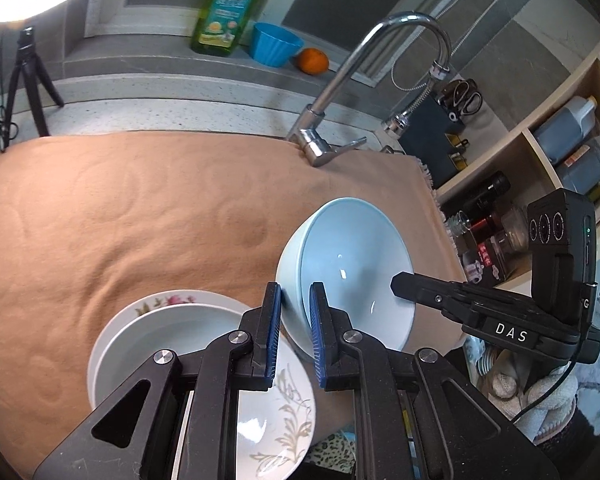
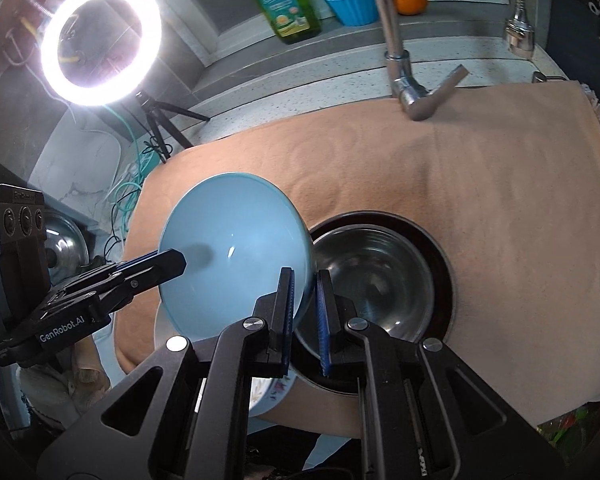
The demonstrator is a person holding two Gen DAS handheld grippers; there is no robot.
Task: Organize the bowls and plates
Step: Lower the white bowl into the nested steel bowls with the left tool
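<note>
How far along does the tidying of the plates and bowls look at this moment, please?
Partly done. A white bowl already sits nested in the flowered bowl, and a steel bowl sits in a dark dish. In hand: the left claw and right claw both grip the light blue bowl by opposite rims, lifted and tilted. It has not yet been set down.

- left gripper (image 1: pixel 296 320) clamped on near rim of tilted light blue bowl (image 1: pixel 356 264).
- right gripper (image 1: pixel 396 282) grips the bowl's right rim.
- white plates (image 1: pixel 148 320) stacked just left, on tan cloth (image 1: pixel 140 208).
</note>
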